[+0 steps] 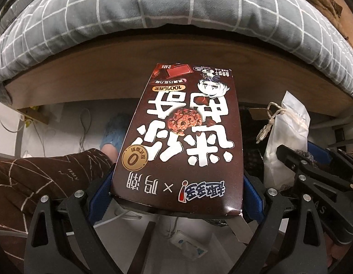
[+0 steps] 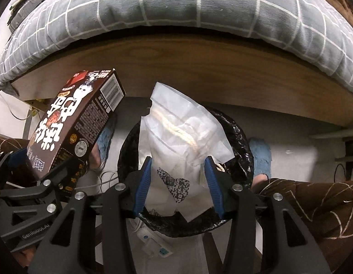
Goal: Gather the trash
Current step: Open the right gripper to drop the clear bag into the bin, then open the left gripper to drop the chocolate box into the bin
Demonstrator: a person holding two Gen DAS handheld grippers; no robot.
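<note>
The left gripper (image 1: 176, 196) is clamped on a dark brown snack box (image 1: 178, 137), its 2 blue-padded fingers (image 1: 102, 193) pressed against the box's long sides near the lower end — the printed face with big white characters and a cookie picture is turned toward the camera and reads upside down. In the right wrist view the same box (image 2: 78, 123) is held tilted in the air at the left, just beside and above the bin's left rim, with its barcode end uppermost. The right gripper (image 2: 178, 182) is closed on a white paper bag (image 2: 183, 141), the blue pads (image 2: 142, 182) squeezing its crumpled lower part, where a QR code is printed; a pale rope handle shows through the upper paper. That bag hangs directly over a round trash bin (image 2: 242, 141) lined with a black plastic bag, which stands on the pale floor (image 2: 290, 157). From the left wrist the white bag (image 1: 288, 141) appears at the right with its twine handle knotted at the side. Behind both runs a wooden bed frame (image 2: 199, 68) topped by a grey checked quilt (image 2: 176, 4). A white power strip (image 2: 153, 244) lies on the floor below the bin, and brown patterned trouser legs (image 2: 318, 205) sit at either edge.
</note>
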